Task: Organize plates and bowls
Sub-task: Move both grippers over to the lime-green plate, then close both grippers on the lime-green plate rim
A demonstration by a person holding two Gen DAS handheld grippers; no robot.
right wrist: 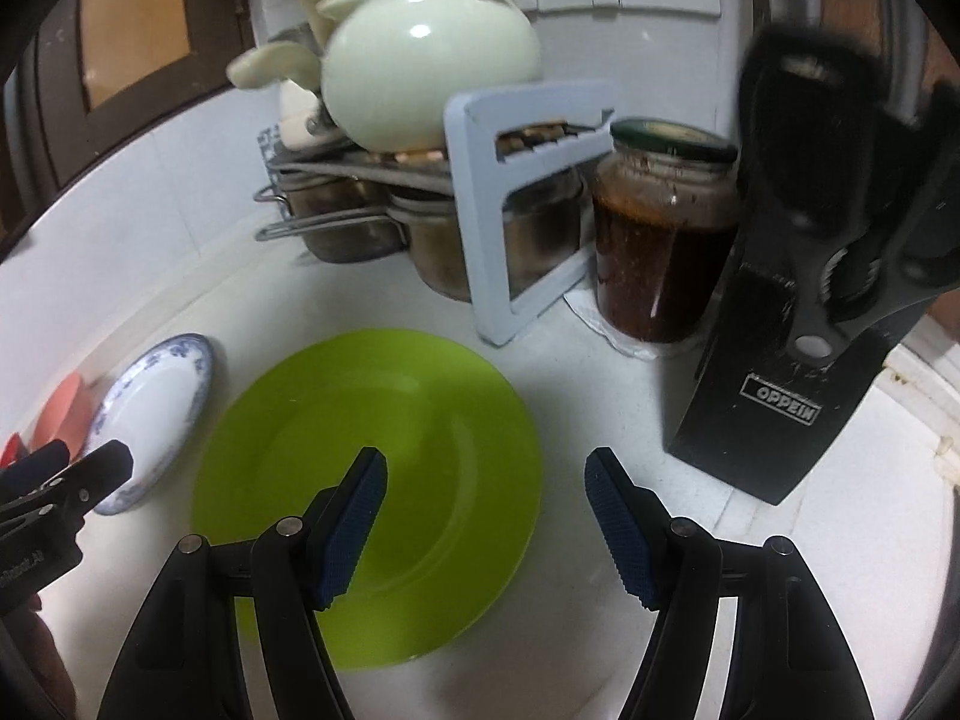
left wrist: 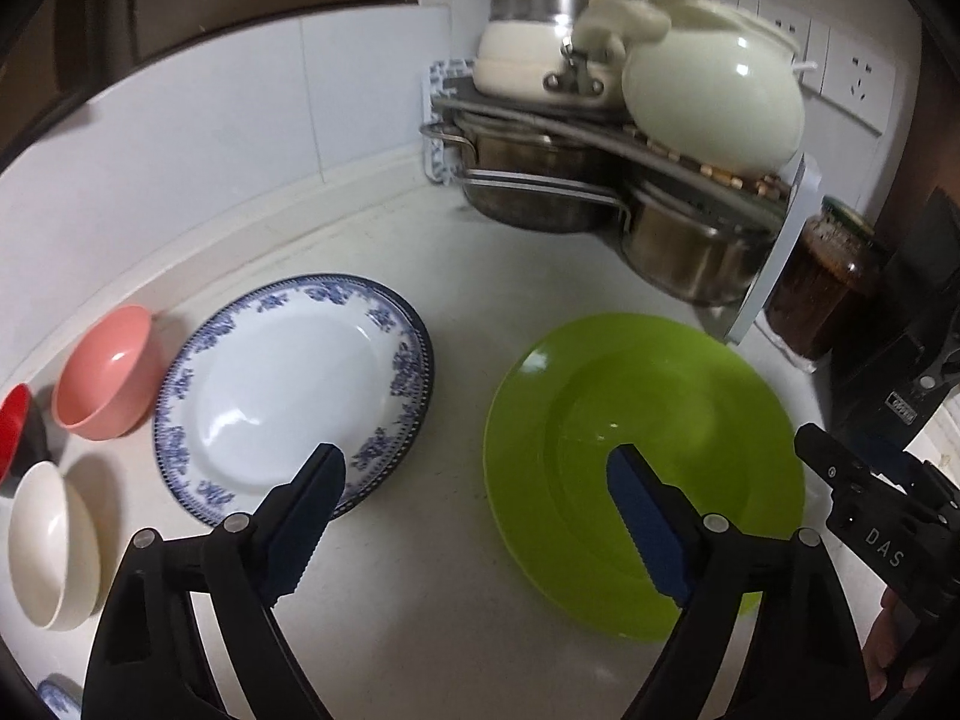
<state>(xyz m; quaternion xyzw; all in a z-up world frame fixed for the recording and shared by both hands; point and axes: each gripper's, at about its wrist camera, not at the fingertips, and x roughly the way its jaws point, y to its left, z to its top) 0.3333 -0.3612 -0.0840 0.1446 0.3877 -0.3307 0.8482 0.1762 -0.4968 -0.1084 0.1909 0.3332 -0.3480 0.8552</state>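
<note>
A lime green plate (left wrist: 645,438) lies on the white counter, also in the right wrist view (right wrist: 366,480). A blue-patterned white plate (left wrist: 294,390) lies to its left, also in the right wrist view (right wrist: 153,414). Left of that are a pink bowl (left wrist: 105,372), a red-and-black bowl (left wrist: 15,426) and a cream bowl (left wrist: 51,546). My left gripper (left wrist: 474,474) is open and empty, hovering over the gap between the two plates. My right gripper (right wrist: 486,480) is open and empty, above the green plate's right edge.
A corner rack (left wrist: 600,138) at the back holds steel pots (left wrist: 540,192) and a pale teapot (right wrist: 429,48). A jar of dark sauce (right wrist: 660,240) and a black knife block (right wrist: 798,330) stand at the right. The right gripper's body (left wrist: 888,516) shows at the left view's edge.
</note>
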